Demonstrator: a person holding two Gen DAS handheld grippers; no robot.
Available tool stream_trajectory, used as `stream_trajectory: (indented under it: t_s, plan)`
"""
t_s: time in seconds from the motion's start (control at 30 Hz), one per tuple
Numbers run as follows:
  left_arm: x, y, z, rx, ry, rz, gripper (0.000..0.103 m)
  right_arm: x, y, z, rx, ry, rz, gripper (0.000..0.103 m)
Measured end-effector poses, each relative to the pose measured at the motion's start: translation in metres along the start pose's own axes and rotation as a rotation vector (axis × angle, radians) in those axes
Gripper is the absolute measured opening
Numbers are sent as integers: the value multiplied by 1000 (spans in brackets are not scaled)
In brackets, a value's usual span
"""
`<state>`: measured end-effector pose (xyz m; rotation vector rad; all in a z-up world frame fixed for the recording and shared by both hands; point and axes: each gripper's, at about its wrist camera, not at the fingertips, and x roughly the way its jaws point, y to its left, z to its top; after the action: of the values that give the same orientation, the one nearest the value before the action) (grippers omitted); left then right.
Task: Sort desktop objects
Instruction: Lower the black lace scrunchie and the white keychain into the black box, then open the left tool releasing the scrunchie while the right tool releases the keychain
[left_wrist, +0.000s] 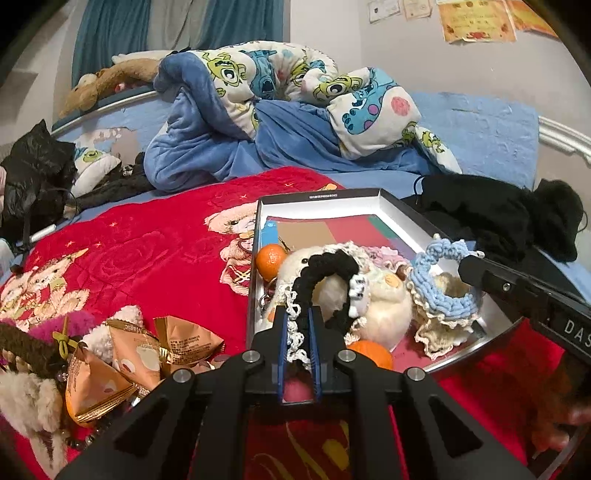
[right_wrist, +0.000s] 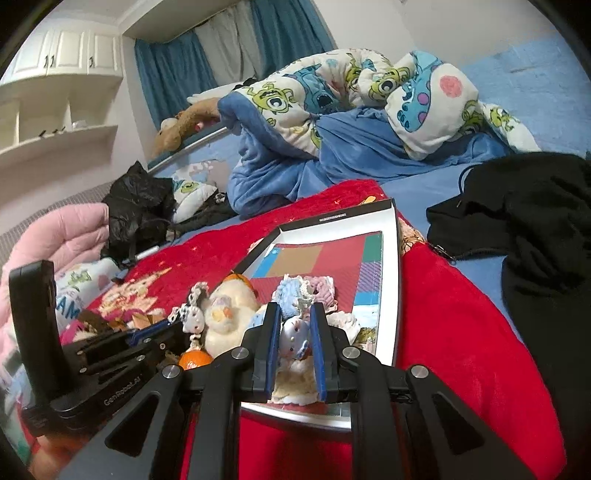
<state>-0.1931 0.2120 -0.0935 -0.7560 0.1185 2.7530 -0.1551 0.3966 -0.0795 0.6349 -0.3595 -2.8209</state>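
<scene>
We're holding the black crocheted scrunchie (left_wrist: 325, 280) in the clamped L gripper (left_wrist: 299, 332) and the blue-white crocheted scrunchie (right_wrist: 291, 332) in the clamped R gripper (right_wrist: 293, 325), both over the near end of the shallow white-walled box tray (left_wrist: 395, 210).

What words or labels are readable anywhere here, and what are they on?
"GenRobot.AI": on the left tool's body.
"DAS": cut off, on the right tool's body.
"Magic": upside down, on an orange snack packet.
Box rim label: too small.
Wall certificates: blurred.
</scene>
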Motion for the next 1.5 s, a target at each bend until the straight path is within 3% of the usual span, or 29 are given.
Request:
stream_trajectory:
  t_s: [0.33,0.9,1.0,1.07,1.13,1.17,1.2,1.27,1.33,1.4,1.5]
  plan:
    - [-4,3,-4,-9,-6,5,11,-1,0,-6,0,10,-54,16]
    - [-5,2,-6,-1,-10,6,11,-4,-2,-6,11,-8,-69,16]
    - [-7,2,-5,0,-15,8,11,-4,1,-7,-2,-3,-99,21]
    - [-8,2,-5,4,-18,11,11,-4,7,-7,-29,-5,-116,30]
    - [-8,1,-4,12,-23,14,11,-5,12,-7,-57,-14,-126,56]
    - [-9,0,-4,14,-24,18,11,-7,15,-8,-70,-22,-130,60]
    - [-9,0,-4,15,-23,30,14,-8,16,-8,-78,-31,-134,65]
    - [-10,0,-4,11,-22,52,33,-14,17,-8,-84,-59,-136,77]
    - [-14,4,-3,-9,-41,77,79,-20,16,-9,-77,-89,-131,95]
    - [-22,10,-4,-40,-74,53,103,-26,14,-9,-63,-118,-128,103]
    - [-23,10,-4,-43,-56,49,103,-30,11,-8,-39,-134,-145,103]
